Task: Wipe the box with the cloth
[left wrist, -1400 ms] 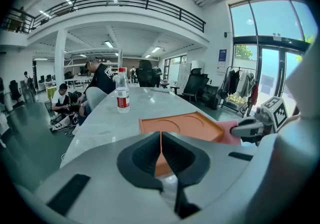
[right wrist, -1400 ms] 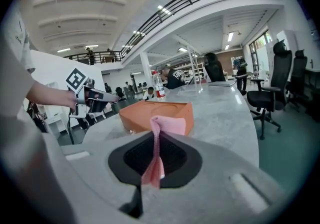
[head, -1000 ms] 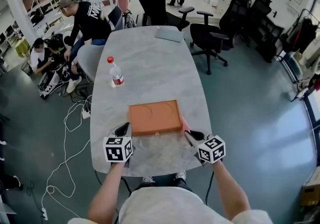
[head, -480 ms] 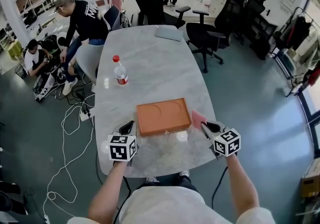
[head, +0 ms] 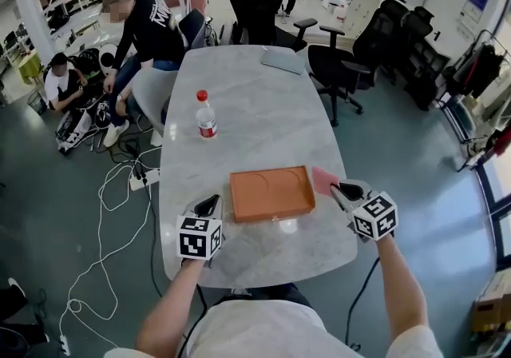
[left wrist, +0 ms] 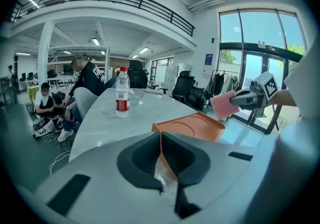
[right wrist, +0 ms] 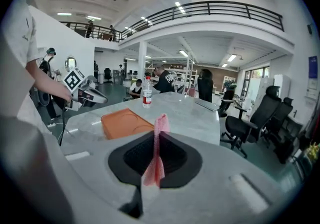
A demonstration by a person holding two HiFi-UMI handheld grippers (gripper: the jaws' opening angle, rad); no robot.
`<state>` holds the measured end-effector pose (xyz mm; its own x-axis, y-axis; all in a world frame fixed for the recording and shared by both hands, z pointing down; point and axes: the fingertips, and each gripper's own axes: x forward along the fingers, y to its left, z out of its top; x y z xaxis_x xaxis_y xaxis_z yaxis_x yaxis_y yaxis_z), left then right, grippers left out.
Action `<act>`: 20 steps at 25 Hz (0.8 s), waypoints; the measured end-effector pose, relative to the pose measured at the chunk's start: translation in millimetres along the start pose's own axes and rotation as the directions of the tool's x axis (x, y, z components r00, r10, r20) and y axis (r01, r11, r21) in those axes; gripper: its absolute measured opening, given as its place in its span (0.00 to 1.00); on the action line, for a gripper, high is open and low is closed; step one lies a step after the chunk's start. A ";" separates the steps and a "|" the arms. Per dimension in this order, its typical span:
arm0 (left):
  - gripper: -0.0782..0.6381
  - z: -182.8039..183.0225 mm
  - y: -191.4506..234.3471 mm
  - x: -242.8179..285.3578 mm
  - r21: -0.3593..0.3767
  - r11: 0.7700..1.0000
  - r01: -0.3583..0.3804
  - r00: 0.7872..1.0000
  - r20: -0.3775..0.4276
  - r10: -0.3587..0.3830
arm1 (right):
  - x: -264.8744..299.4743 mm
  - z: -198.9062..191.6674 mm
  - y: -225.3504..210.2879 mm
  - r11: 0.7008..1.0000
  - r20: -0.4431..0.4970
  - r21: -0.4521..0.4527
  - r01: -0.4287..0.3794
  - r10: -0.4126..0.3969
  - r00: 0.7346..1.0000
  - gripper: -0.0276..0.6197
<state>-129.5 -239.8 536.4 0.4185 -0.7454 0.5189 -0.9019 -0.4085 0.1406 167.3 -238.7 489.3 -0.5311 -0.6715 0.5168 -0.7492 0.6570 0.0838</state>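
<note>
Left gripper (head: pixel 210 203) is pinching the stiff-looking flat orange box's (head: pixel 270 192) corner; right gripper (head: pixel 341 188) is squeezing the floppy pink cloth (head: pixel 323 180) beside it.

The counter (head: pixel 247 109) looks like marbled stone, smooth with a slight sheen. The box (head: pixel 270 193) is matt and smooth; the cloth (head: pixel 323 180) looks soft.

Box (left wrist: pixel 192 124): near end hidden behind the left gripper (left wrist: pixel 161 140) in its own view. The orange sliver between those jaws cannot be identified. Cloth (right wrist: pixel 161 120): lower part buried between the right gripper (right wrist: pixel 156 143) jaws. Bottle (head: pixel 206 117): label print too small to read.
</note>
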 end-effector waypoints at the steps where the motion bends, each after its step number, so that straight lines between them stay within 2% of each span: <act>1: 0.13 0.5 2.0 0.1 -0.003 1.000 -0.007 1.000 0.002 0.007 | 4.4 5.7 -2.3 1.000 -0.001 -0.020 -0.011 0.011 1.000 0.07; 6: 0.13 -2.7 9.3 2.9 -0.036 0.998 -0.058 0.998 -0.005 0.058 | 33.0 29.9 -9.3 0.991 0.000 -0.095 -0.096 0.096 0.995 0.07; 10: 0.13 -1.2 9.5 5.8 -0.057 0.994 -0.098 0.995 -0.011 0.098 | 60.2 47.5 -10.7 0.968 -0.017 -0.162 -0.190 0.190 0.982 0.07; 15: 0.13 4.0 10.9 8.2 -0.079 0.984 -0.162 0.987 -0.009 0.162 | 98.9 73.5 -1.3 0.917 -0.037 -0.233 -0.322 0.323 0.946 0.07; 20: 0.13 1.2 19.8 2.2 -0.126 0.961 -0.245 0.970 -0.018 0.244 | 138.1 95.9 20.6 0.845 -0.061 -0.291 -0.450 0.452 0.890 0.07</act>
<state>-146.3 -250.1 539.3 0.1835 -0.8130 0.5526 -0.9829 -0.1442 0.1143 40.6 -350.7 480.7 -0.7872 -0.2791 0.5499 -0.2788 0.9565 0.0863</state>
